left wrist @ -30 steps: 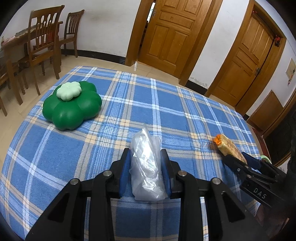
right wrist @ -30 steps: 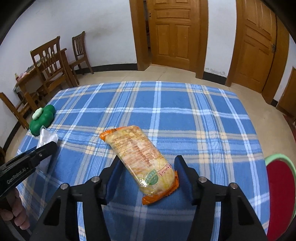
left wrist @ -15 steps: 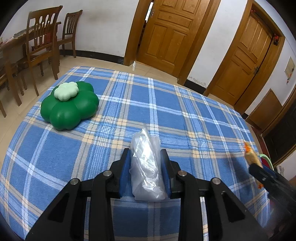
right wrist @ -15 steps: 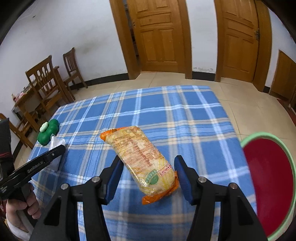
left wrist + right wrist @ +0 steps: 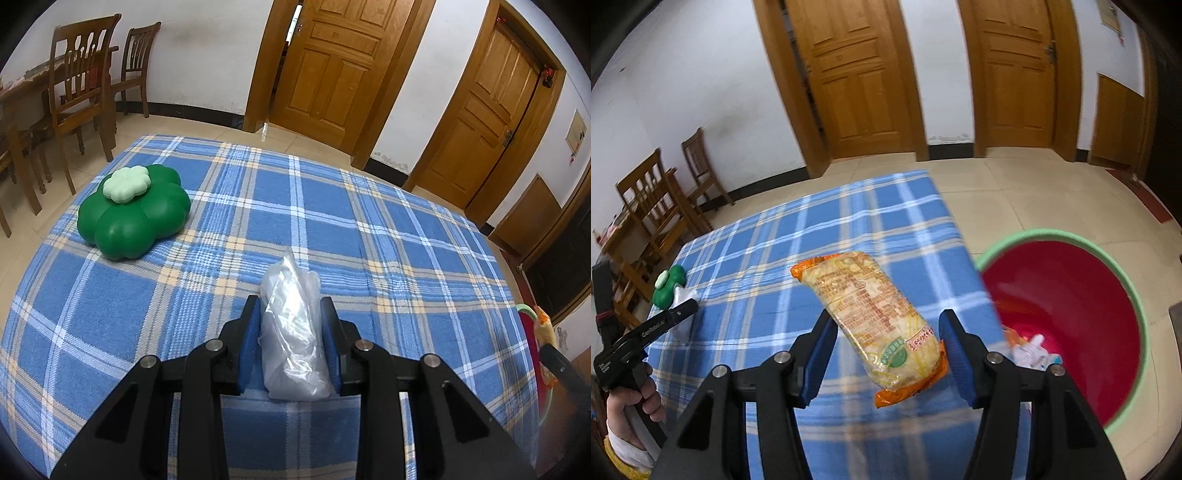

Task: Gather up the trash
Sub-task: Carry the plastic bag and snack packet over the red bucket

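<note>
- Left tongs (image 5: 290,334) pinched the plastic bag (image 5: 291,332): light, soft, slippery.
- Right tongs (image 5: 886,345) gripped the snack packet (image 5: 875,317) at its crinkly, crushable rear end.

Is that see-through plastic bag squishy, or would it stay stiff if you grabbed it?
Probably squishy: the plastic bag looks crumpled and pinched narrow between the left tongs. It seems very light, since thin film stands up by itself. It may be slippery, because its surface looks shiny.

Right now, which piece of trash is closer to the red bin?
The orange snack packet in the right gripper, beside the bin; the clear bag is farther.
</note>
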The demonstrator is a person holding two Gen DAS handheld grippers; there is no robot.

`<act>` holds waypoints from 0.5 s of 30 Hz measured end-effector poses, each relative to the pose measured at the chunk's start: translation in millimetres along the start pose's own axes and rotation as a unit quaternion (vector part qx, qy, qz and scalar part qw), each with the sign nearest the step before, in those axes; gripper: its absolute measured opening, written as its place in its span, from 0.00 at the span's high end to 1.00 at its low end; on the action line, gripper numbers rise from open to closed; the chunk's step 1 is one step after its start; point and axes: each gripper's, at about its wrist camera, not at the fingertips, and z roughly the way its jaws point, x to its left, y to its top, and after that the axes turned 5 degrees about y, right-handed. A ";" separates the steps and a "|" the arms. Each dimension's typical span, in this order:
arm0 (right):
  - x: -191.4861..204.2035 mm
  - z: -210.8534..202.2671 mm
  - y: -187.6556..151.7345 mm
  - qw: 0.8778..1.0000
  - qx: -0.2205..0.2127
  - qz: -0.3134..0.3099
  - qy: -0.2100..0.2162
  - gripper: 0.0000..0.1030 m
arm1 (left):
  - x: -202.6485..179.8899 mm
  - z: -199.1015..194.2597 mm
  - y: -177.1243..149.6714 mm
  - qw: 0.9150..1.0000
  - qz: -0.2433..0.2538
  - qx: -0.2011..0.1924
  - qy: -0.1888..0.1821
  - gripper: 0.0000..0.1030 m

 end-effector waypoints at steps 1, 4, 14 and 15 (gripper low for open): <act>-4.7 -3.1 -1.1 1.000 -0.002 0.005 -0.004 0.42 | -1.0 -0.6 0.1 1.000 0.001 0.000 0.000 0.69; -21.1 -12.0 -3.4 1.000 -0.008 0.021 -0.016 0.42 | -6.1 -3.5 -0.4 1.000 0.007 -0.002 -0.001 0.69; -69.4 -32.5 -13.8 0.996 -0.020 0.071 -0.043 0.42 | -35.4 -19.3 -1.4 0.999 0.038 -0.009 -0.012 0.69; -72.6 -34.0 -15.3 0.996 -0.021 0.075 -0.044 0.42 | -38.6 -20.4 -1.4 0.999 0.041 -0.009 -0.013 0.69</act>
